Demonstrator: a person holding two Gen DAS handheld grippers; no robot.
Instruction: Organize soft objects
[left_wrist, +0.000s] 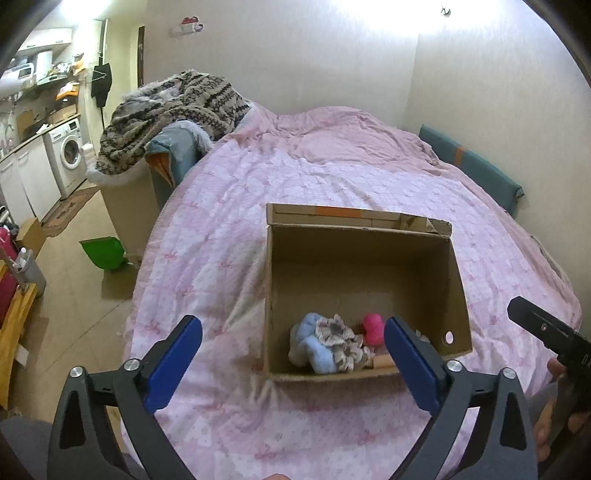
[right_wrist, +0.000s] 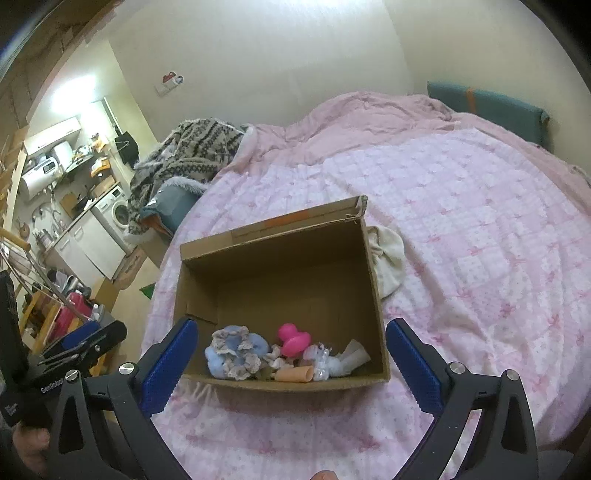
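Observation:
An open cardboard box (left_wrist: 458, 280) (right_wrist: 373, 280) stands on the pink bed. Inside, near its front wall, lie a blue frilled soft toy (left_wrist: 325, 345) (right_wrist: 234, 350), a pink rubber duck (left_wrist: 373, 328) (right_wrist: 293, 338), a peach tube-shaped item (right_wrist: 293, 374) and pale blue-white soft pieces (right_wrist: 332, 362). A cream cloth (right_wrist: 386, 258) lies on the bed against the box's right side. My left gripper (left_wrist: 293, 363) is open and empty, above the box's front left corner. My right gripper (right_wrist: 291, 363) is open and empty, above the box's front edge.
The pink patterned bedspread (left_wrist: 332, 177) (right_wrist: 480, 229) covers the bed. A patterned blanket pile (left_wrist: 173, 110) (right_wrist: 188, 147) sits at the far left of the bed. A green dustpan (left_wrist: 103, 253) lies on the floor. A kitchen counter with a washing machine (left_wrist: 68, 151) is at left.

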